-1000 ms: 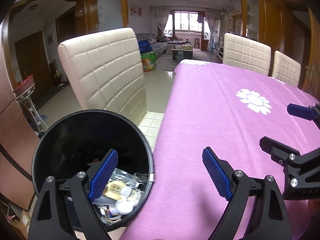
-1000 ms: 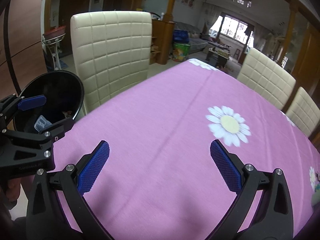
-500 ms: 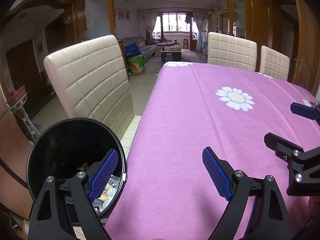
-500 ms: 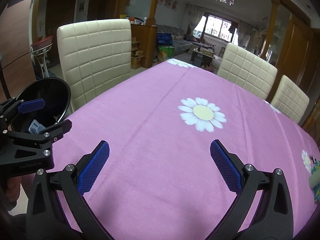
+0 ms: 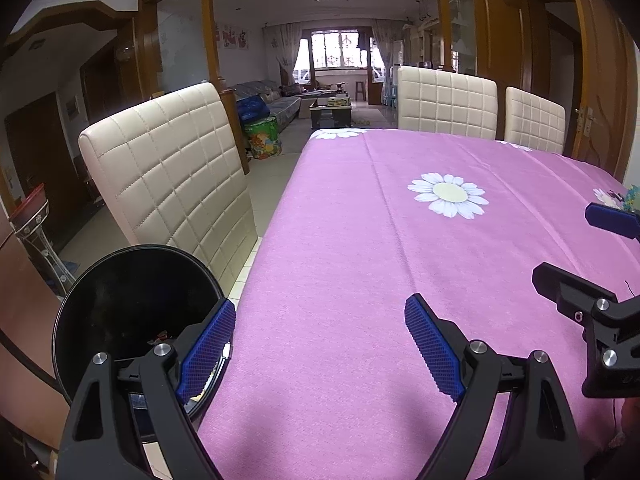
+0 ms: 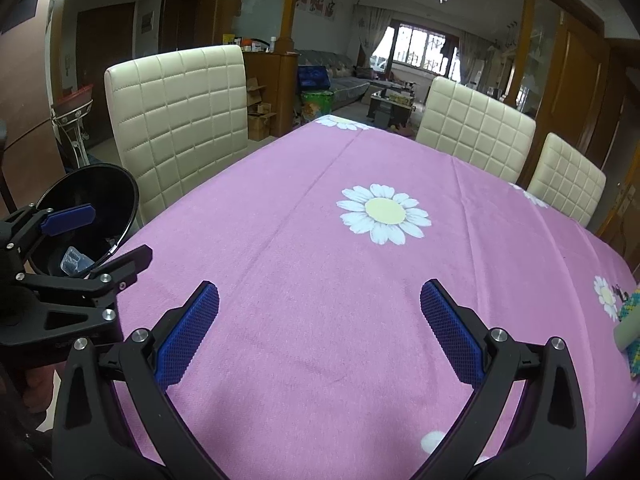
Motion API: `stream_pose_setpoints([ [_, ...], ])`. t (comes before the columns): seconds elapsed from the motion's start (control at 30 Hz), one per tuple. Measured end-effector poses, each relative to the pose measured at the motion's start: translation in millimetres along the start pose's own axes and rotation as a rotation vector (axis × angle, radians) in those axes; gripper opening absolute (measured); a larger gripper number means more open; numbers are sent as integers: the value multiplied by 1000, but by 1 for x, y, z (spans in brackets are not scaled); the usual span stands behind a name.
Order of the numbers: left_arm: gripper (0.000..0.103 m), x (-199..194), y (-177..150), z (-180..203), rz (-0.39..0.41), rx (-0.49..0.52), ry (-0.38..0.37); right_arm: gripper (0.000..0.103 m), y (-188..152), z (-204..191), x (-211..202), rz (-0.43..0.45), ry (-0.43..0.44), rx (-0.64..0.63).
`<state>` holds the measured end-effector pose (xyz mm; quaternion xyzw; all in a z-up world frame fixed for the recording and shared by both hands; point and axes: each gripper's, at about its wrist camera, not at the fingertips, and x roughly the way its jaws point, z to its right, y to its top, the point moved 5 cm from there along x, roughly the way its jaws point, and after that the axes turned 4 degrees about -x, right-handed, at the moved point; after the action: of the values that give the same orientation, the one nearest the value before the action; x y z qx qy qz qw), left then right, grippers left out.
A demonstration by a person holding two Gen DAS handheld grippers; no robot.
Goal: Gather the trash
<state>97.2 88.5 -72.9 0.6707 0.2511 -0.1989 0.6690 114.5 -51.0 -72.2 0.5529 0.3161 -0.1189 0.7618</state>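
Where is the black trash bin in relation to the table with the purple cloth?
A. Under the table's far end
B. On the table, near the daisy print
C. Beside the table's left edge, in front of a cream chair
C: the black trash bin stands off the purple tablecloth's left edge, in front of the cream chair.

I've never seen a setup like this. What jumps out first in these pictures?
The bright purple tablecloth with its white daisy fills the middle. In front, the right tongs hang open and empty over it, with the left tongs alongside, also open. At the table's left edge stands a black trash bin, beside a cream chair.
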Motion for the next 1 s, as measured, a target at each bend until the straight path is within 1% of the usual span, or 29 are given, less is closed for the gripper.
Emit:
stream_pose_setpoints([
  [0.17,84,-3,0,5,1,2,-15,99,-3,1,-3,1,-1,0],
  [0.37,84,-4,-1,9,-2,7,-28,99,-5,17,-2,-6,-17,46],
  [0.47,84,-5,-1,10,4,8,-16,99,-8,24,0,-15,-16,76],
  [0.53,85,-5,-1,12,8,9,-22,99,-9,28,1,-22,-10,92],
  [0.73,84,-7,-2,16,32,25,-4,99,-12,31,4,-30,-5,104],
  [0.8,84,-6,-1,17,28,20,-16,99,-12,31,4,-30,-3,106],
  [1.0,84,-6,-1,17,28,19,-18,99,-13,33,2,-27,-8,115],
])
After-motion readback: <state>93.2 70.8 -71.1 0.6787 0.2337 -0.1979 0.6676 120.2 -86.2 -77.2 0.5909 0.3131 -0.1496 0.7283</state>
